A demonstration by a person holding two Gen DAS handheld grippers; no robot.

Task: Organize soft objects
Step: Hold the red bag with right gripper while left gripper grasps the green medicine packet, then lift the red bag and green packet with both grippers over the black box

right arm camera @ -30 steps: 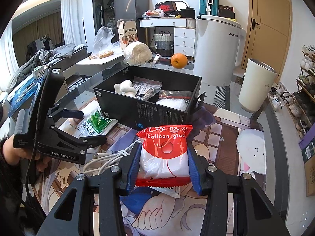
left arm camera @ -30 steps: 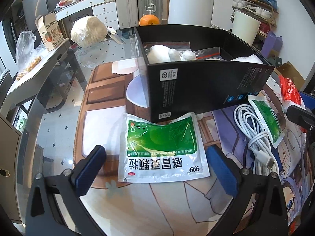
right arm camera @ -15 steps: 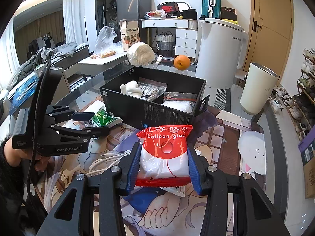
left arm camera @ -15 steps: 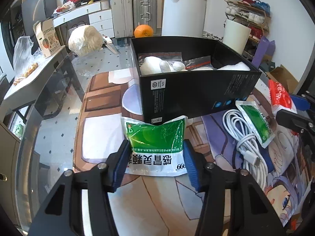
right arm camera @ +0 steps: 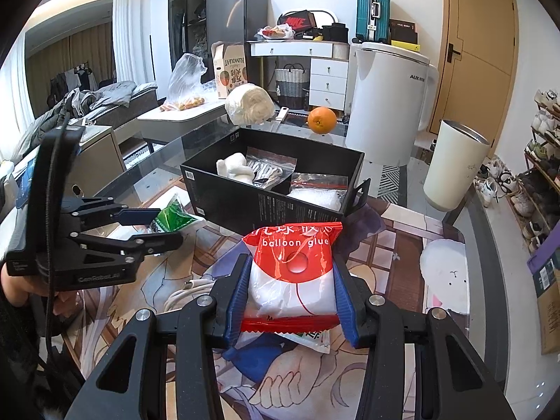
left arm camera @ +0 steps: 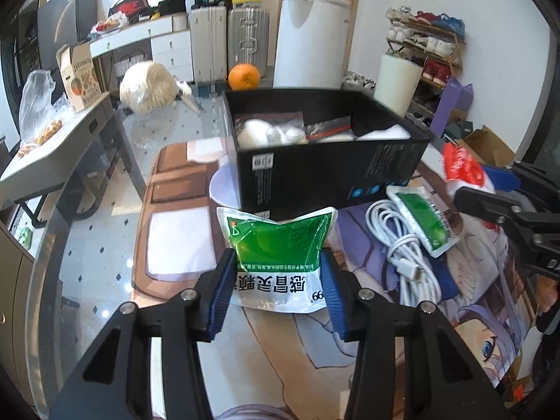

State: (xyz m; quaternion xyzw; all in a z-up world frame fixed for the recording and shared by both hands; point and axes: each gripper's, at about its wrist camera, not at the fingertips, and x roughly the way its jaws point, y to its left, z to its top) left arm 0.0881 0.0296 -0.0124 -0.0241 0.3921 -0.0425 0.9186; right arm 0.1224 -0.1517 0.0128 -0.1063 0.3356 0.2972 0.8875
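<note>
My left gripper (left arm camera: 278, 269) has its blue pads pressed on a green and white medicine pouch (left arm camera: 276, 241), the jaws still closing, and holds it raised just in front of the black box (left arm camera: 329, 171). The pouch buckles between the pads. My right gripper (right arm camera: 290, 273) is shut on a red and white "balloon glue" bag (right arm camera: 292, 255), held above the mat before the black box (right arm camera: 266, 206). The box holds white soft items and clear zip bags. In the right wrist view the left gripper (right arm camera: 164, 224) shows at the left with the green pouch (right arm camera: 173, 215).
A coiled white cable (left arm camera: 402, 255) and a second green sachet (left arm camera: 423, 220) lie on the printed mat right of the left gripper. An orange (left arm camera: 244, 76) and a wrapped white bundle (left arm camera: 147, 87) sit on the glass table behind the box.
The left jaws closed from wide open onto the green pouch and lifted it off the mat toward the box. The right gripper kept still with its red bag.
</note>
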